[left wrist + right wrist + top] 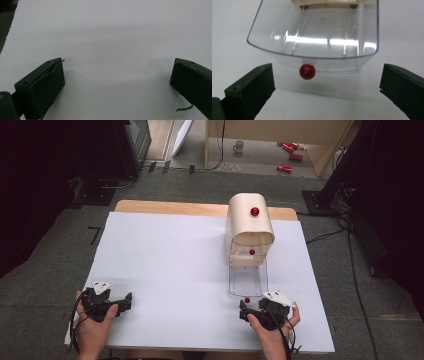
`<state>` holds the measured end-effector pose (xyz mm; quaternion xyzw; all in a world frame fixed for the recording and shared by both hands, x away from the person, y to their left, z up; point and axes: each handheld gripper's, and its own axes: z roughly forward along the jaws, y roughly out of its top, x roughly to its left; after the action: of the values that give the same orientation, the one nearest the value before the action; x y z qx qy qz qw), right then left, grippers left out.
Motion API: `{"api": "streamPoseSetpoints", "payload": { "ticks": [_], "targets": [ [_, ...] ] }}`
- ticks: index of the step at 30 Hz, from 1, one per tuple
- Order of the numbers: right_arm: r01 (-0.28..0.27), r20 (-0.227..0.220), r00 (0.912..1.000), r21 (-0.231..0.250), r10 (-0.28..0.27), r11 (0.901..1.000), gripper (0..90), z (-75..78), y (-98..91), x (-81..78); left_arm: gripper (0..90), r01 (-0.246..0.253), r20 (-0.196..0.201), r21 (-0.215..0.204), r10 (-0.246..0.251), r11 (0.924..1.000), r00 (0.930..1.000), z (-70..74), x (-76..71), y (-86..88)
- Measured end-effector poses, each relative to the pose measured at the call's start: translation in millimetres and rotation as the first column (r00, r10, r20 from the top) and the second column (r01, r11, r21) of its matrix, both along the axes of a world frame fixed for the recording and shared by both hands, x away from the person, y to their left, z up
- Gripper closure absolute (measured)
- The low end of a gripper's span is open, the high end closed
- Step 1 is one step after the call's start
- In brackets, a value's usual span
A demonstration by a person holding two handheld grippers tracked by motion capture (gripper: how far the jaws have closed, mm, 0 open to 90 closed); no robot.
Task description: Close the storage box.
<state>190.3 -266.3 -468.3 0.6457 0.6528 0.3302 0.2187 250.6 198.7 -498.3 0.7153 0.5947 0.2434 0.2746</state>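
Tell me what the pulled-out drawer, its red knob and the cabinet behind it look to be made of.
Drawer: clear, glossy plastic by the look; the table shows through and highlights streak its walls. Red knob: smooth and shiny, likely plastic or painted wood. Cabinet: matte cream shell, maybe plastic or painted wood.

Lab-like room, white table (165, 265) on grey carpet, black stands, floor cables (325, 236)

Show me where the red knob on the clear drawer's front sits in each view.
High view: red knob low right of centre, at the near end of the clear drawer, just ahead of the right tongs.
Left gripper view: not in it; bare white table.
Right gripper view: knob centre, between the open jaws.
Shared landmark: the white table.
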Motion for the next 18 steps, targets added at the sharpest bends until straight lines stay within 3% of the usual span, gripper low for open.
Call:
{"api": "streamPoseSetpoints", "payload": {
  "ticks": [10,11,12,14,15,16,18],
  "targets": [
    [0.018,-0.057,0.9982,0.0,-0.018,0.9998,1.0,-16.1,7.6,5.0,0.0,0.0,-0.001,0.0,0.0,1.0,1.0,0.0,0.1,0.1],
    [0.017,-0.062,0.9979,0.007,-0.017,0.9998,4.6,-17.7,8.1,5.7,0.0,0.0,-0.001,0.0,0.0,1.0,1.0,0.0,0.0,0.1],
    [0.019,-0.06,0.998,-0.002,-0.019,0.9998,14.6,-20.9,10.1,6.4,0.0,0.0,0.0,0.0,0.0,1.0,1.0,0.0,0.1,0.1],
    [0.024,-0.047,0.9986,-0.017,-0.025,0.9996,22.8,-23.9,12.7,6.0,0.0,0.0,0.0,0.0,0.0,1.0,1.0,0.0,0.0,0.1],
    [0.024,-0.047,0.9986,-0.017,-0.025,0.9996,22.8,-23.9,12.7,6.0,0.0,0.0,0.0,0.0,0.0,1.0,1.0,0.0,0.0,0.1],
    [0.023,-0.029,0.9993,-0.007,-0.023,0.9997,36.3,-23.1,12.9,5.0,0.0,0.0,0.0,0.0,0.0,1.0,1.0,0.0,0.0,0.1],
    [0.039,-0.019,0.9991,0.017,-0.039,0.9991,47.7,-23.2,10.1,4.4,0.0,0.0,0.0,0.0,0.0,1.0,1.0,0.0,0.1,0.0]
  ]
}}
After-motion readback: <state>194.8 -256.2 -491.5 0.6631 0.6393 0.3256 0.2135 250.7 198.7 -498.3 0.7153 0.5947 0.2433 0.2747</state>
